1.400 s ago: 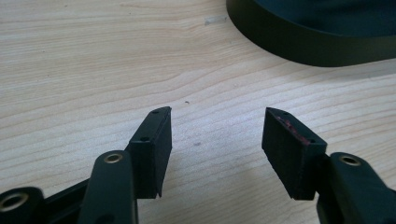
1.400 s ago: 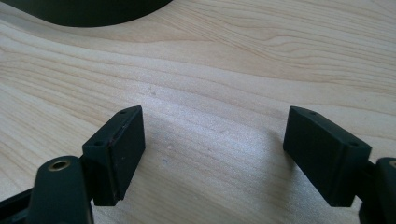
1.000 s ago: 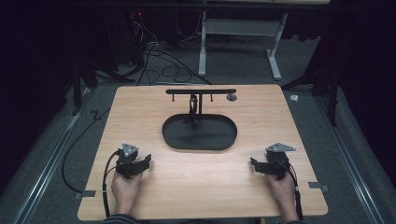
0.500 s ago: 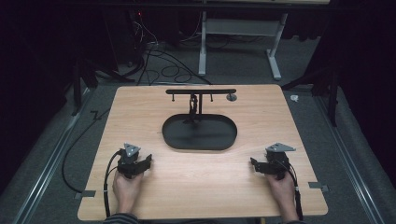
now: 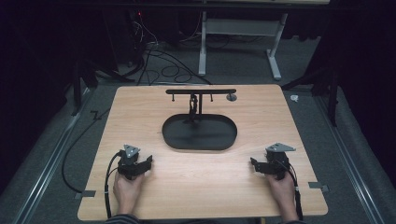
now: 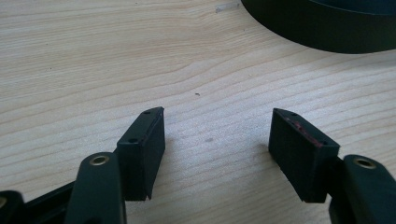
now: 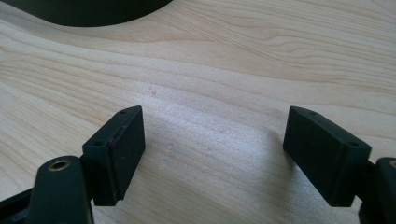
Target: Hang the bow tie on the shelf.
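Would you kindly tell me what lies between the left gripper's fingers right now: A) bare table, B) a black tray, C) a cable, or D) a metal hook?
A: the left gripper stands open over bare table, with the tray farther off.

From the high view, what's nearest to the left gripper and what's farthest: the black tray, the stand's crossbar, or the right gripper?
From the left gripper:
1. Black tray, just ahead to its right.
2. Crossbar, at the far edge, above the tray.
3. Right gripper, across the near edge.
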Tool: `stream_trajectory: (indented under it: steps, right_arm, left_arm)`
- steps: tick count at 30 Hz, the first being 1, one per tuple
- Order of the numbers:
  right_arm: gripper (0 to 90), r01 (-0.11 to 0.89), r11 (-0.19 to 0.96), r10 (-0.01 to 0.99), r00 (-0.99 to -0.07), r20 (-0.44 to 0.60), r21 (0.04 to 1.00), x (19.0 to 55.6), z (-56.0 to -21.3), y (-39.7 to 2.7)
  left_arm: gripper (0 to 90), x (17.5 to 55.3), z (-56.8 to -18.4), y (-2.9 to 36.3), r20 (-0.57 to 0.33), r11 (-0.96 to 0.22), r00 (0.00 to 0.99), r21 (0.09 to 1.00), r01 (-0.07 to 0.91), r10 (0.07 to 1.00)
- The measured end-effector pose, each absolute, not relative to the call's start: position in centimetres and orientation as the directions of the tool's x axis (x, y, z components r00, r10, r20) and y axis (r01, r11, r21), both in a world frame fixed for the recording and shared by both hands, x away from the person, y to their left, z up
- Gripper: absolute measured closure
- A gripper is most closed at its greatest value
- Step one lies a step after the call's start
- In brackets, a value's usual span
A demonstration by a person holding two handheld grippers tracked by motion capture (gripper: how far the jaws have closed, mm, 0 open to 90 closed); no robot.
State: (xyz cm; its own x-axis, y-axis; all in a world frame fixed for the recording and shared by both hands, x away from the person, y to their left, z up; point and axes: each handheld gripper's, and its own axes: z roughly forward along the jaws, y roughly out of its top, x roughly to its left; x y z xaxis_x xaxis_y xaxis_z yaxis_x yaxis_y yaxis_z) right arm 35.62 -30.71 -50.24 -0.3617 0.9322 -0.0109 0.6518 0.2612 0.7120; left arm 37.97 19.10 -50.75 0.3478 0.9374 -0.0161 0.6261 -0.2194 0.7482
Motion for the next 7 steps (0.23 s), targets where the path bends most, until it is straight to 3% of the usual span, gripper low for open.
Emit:
stream_trajectory:
  steps: [7]
  right_arm:
    - [21.9, 0.651, 0.263, 0.932, -0.363, -0.012, 0.712, 35.62, -50.25, -30.72]
  left_arm:
    - [36.7, 37.97, -50.75, 19.11, -0.017, -0.219, 0.348, 0.748, 0.626, 0.937]
